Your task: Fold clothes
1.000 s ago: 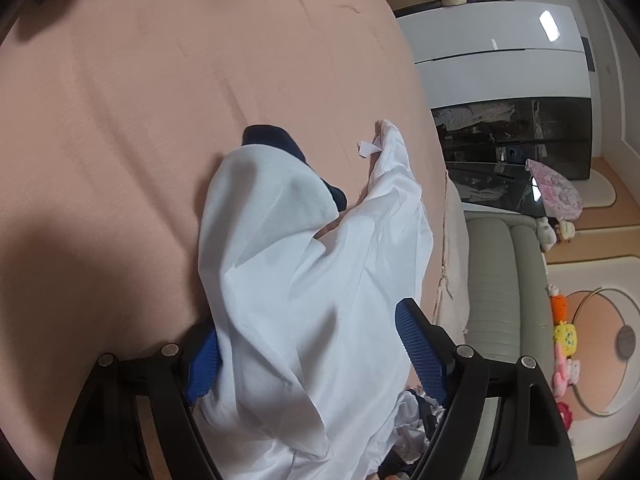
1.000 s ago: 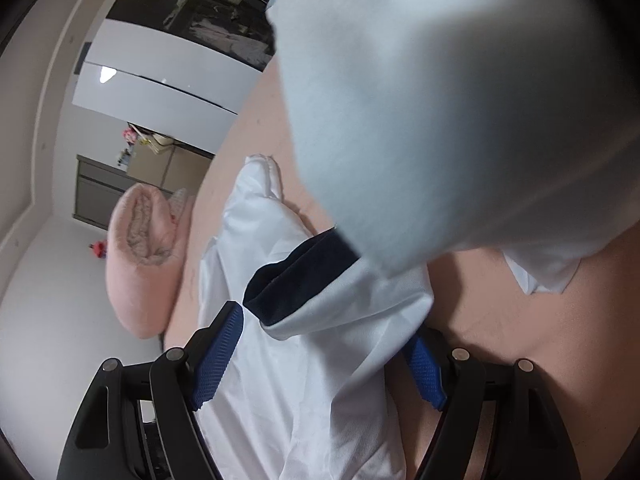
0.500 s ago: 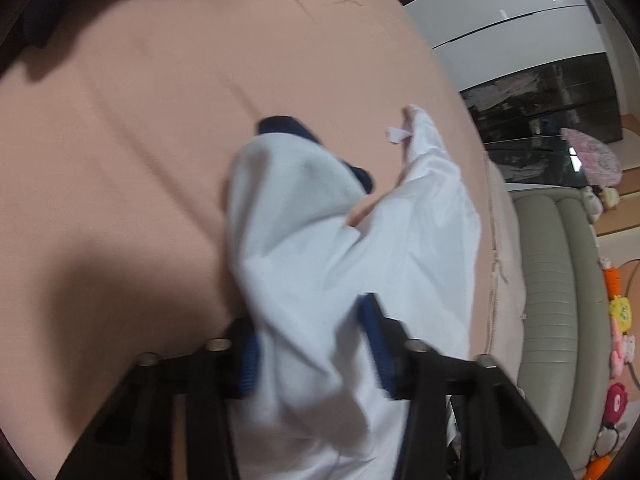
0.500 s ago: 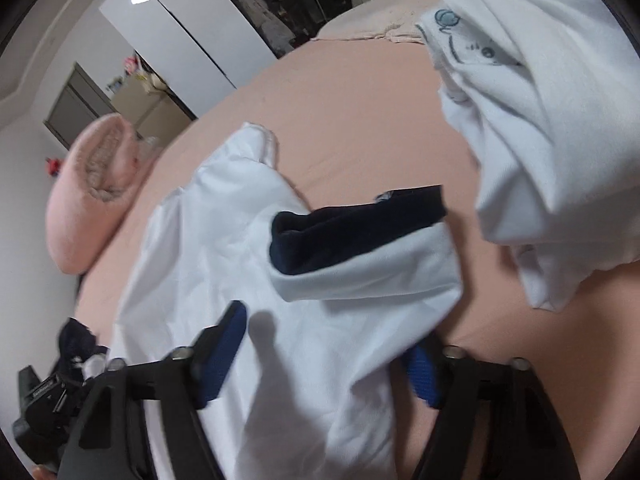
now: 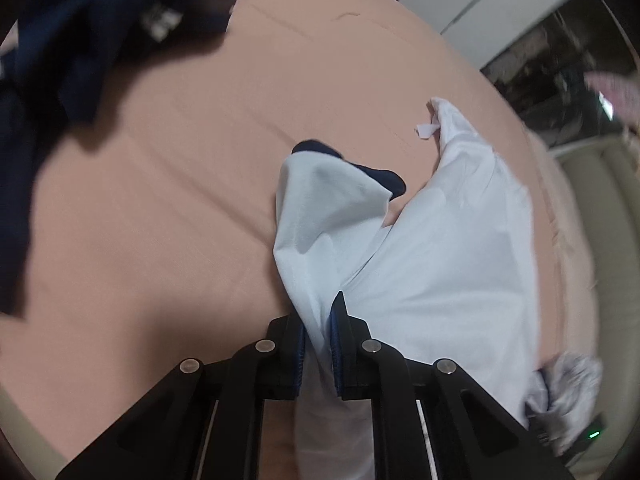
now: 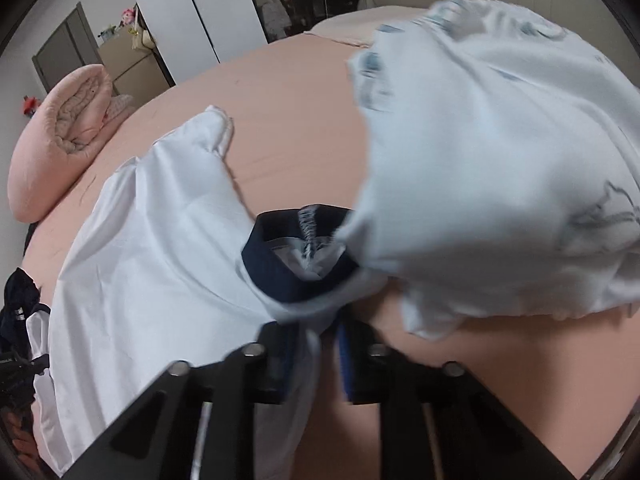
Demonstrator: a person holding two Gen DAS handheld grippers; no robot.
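A white shirt [image 5: 448,264] with navy sleeve cuffs [image 5: 380,174] lies crumpled on the pink bed sheet [image 5: 168,200]. My left gripper [image 5: 318,334] is shut on a fold of the shirt near its sleeve. In the right wrist view the same white shirt [image 6: 160,280] spreads to the left, and my right gripper [image 6: 318,344] is shut on it just below the navy cuff [image 6: 288,268]. The pinched cloth hides the fingertips.
A dark navy garment [image 5: 76,52] lies at the far left of the bed. A white printed garment [image 6: 500,184] is heaped at the right. A rolled pink quilt [image 6: 52,140] sits at the bed's far end. A grey sofa [image 5: 600,216] and white wardrobe [image 6: 200,12] border the bed.
Both grippers closed from wide open onto the white shirt. Both views shifted, the left one now showing the navy garment.
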